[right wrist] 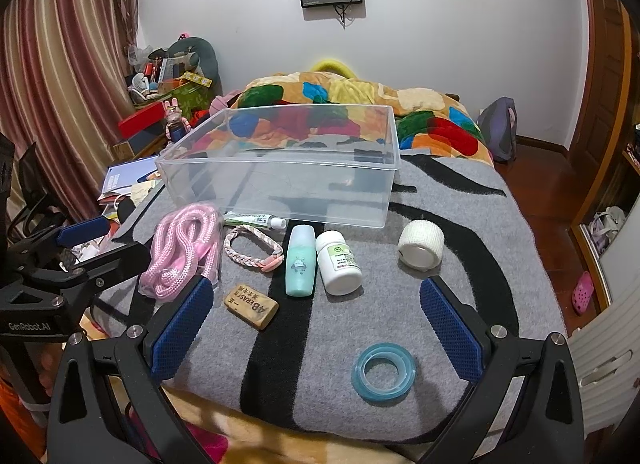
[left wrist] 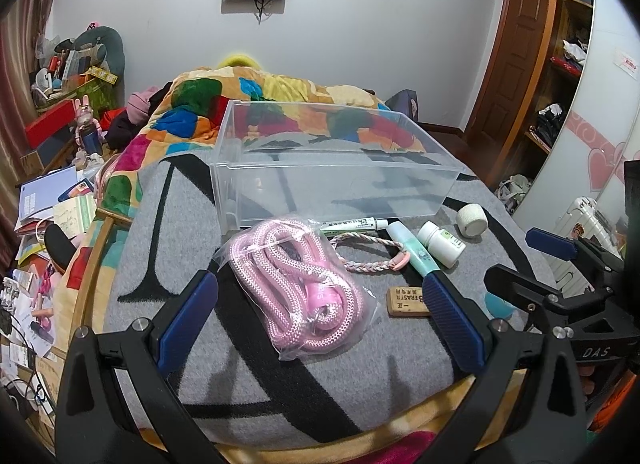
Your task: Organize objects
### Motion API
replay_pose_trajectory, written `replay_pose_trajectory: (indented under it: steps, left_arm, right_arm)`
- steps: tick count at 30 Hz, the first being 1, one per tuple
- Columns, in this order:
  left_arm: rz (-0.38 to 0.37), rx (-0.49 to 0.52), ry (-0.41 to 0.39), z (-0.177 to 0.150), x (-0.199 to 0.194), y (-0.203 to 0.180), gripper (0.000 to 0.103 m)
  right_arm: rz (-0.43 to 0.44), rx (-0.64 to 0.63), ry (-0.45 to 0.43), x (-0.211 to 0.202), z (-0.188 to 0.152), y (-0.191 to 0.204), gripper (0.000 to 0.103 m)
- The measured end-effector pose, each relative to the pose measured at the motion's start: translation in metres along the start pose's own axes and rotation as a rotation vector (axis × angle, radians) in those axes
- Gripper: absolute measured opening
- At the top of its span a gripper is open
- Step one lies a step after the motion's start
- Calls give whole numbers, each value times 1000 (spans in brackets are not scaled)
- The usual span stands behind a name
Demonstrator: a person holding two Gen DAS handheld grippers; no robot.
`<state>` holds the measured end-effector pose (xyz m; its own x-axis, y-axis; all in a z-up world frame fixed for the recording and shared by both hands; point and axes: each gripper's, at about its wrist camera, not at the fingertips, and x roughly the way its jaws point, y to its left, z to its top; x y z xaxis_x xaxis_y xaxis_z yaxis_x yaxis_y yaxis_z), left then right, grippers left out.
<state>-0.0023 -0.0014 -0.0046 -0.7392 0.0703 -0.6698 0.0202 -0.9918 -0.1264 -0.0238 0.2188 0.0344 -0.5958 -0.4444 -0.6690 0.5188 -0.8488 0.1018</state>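
Note:
A clear plastic bin (left wrist: 332,168) (right wrist: 280,184) stands empty on the grey blanket. In front of it lie a bagged pink rope (left wrist: 296,284) (right wrist: 180,252), a braided bracelet (right wrist: 252,248), an ointment tube (left wrist: 352,224), a mint bottle (right wrist: 300,260), a white pill bottle (right wrist: 340,264), a white bandage roll (right wrist: 420,248), an eraser (right wrist: 251,306) and a blue tape ring (right wrist: 383,374). My left gripper (left wrist: 320,312) is open, its fingers either side of the pink rope. My right gripper (right wrist: 316,320) is open and empty above the blanket, near the tape ring.
The grey blanket (right wrist: 480,264) covers the near end of a bed, with a colourful quilt (right wrist: 360,96) behind the bin. Cluttered papers and boxes (left wrist: 52,200) lie left of the bed. A wooden floor and wardrobe (right wrist: 600,184) are on the right.

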Motion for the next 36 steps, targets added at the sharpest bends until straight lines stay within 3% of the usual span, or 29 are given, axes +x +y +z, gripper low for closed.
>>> replay_pose_trajectory:
  steps: [36]
  left_arm:
    - [-1, -6, 19, -4, 3, -1, 103]
  right_arm:
    - [12, 1, 6, -1, -1, 3, 103]
